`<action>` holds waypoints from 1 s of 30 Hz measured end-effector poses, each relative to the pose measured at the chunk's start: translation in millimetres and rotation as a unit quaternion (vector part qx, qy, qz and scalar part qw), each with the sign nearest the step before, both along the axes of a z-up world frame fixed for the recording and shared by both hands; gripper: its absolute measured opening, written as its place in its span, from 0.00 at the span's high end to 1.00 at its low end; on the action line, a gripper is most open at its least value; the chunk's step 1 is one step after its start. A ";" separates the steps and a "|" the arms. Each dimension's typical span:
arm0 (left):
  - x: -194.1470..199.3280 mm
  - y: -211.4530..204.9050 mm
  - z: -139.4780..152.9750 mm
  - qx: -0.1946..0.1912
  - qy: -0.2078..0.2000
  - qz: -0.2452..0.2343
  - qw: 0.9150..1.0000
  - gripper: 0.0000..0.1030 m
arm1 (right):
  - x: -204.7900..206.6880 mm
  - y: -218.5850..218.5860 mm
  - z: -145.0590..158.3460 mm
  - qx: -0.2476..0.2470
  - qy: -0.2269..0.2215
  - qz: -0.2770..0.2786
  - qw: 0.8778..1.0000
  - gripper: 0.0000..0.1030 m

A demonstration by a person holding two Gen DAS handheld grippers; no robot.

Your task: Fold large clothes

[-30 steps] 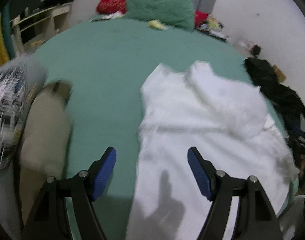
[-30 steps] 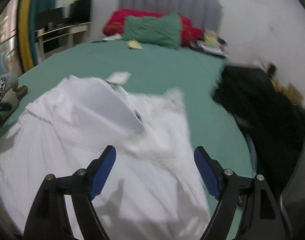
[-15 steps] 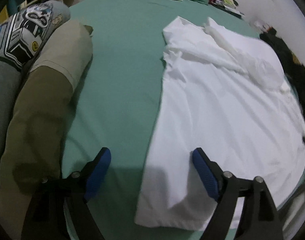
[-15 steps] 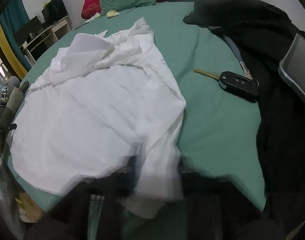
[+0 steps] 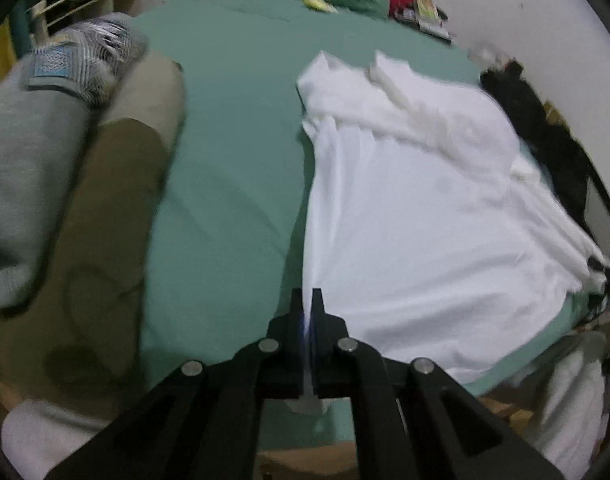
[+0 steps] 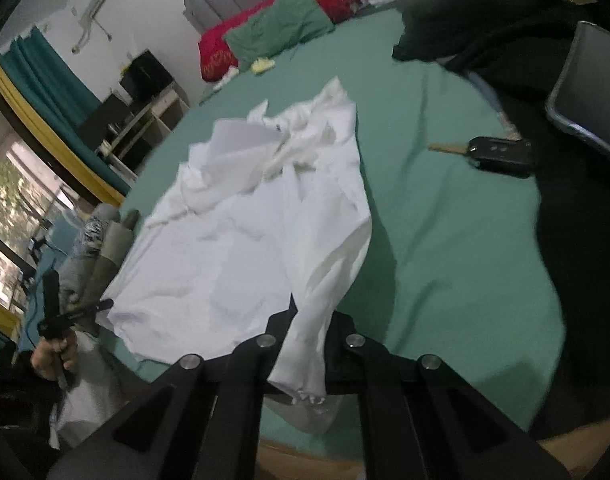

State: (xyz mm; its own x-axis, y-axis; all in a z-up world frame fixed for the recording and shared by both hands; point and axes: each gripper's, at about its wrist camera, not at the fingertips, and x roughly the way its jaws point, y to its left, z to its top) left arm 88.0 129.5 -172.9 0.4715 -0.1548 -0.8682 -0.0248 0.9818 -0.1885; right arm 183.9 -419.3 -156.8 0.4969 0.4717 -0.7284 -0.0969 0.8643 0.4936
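One white garment [image 5: 417,216] is spread over the near half of the green bed [image 5: 233,168], its far end bunched into folds whose shape cannot be read. Its near left corner is pinched in the left gripper [image 5: 307,312], whose jaws are pressed together on a thin edge of cloth. The near right corner is clamped in the right gripper [image 6: 305,332]; the fingertips are hidden by the draped fabric. Bare sheet lies open to the left of the garment. On its right, one car key [image 6: 493,154] lies well apart, with one dark clothes pile [image 6: 505,36] and a tablet's cut-off edge [image 6: 585,92] beyond.
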 end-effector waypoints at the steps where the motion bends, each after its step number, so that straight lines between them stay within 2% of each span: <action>1: -5.8 3.6 9.0 -0.002 -0.011 0.006 1.000 0.99 | -4.3 -3.9 5.3 0.002 -0.005 -0.002 1.000 0.95; 4: -19.7 14.5 36.8 -0.022 -0.040 0.021 0.999 0.99 | -25.7 -13.5 24.4 0.014 -0.017 -0.006 1.000 0.96; 10: -42.7 21.6 74.8 -0.044 -0.061 0.019 0.997 0.99 | -60.6 -25.0 58.0 0.039 -0.032 -0.013 0.999 0.96; 15: -44.2 25.6 90.0 -0.064 -0.067 0.033 0.995 0.99 | -62.4 -29.0 68.5 0.087 -0.033 -0.037 0.995 0.95; 17: -46.4 26.0 94.9 -0.054 -0.084 0.039 0.994 0.99 | -53.4 -35.0 66.3 0.112 -0.035 -0.053 0.992 0.95; 19: -31.4 29.5 98.2 -0.057 -0.092 0.049 0.993 0.99 | -42.2 -39.3 68.7 0.120 -0.040 -0.069 0.990 0.95; 24: 31.1 40.4 104.1 -0.100 -0.102 0.085 0.986 0.99 | 18.9 -49.5 72.3 0.126 -0.059 -0.088 0.986 0.95; 28: 96.8 37.2 105.6 -0.097 -0.114 0.100 0.984 0.99 | 88.5 -46.9 66.3 0.122 -0.072 -0.099 0.985 0.95; 30: 128.9 37.3 99.4 -0.109 -0.112 0.114 0.981 0.99 | 121.3 -44.3 56.9 0.126 -0.072 -0.104 0.984 0.95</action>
State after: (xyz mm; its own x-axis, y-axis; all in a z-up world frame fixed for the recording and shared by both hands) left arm 216.9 166.7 -73.5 0.6912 -0.1924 -0.6966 -0.1739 0.8914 -0.4186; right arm 305.2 -463.6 -99.9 0.6917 0.5046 -0.5167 -0.0149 0.7253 0.6883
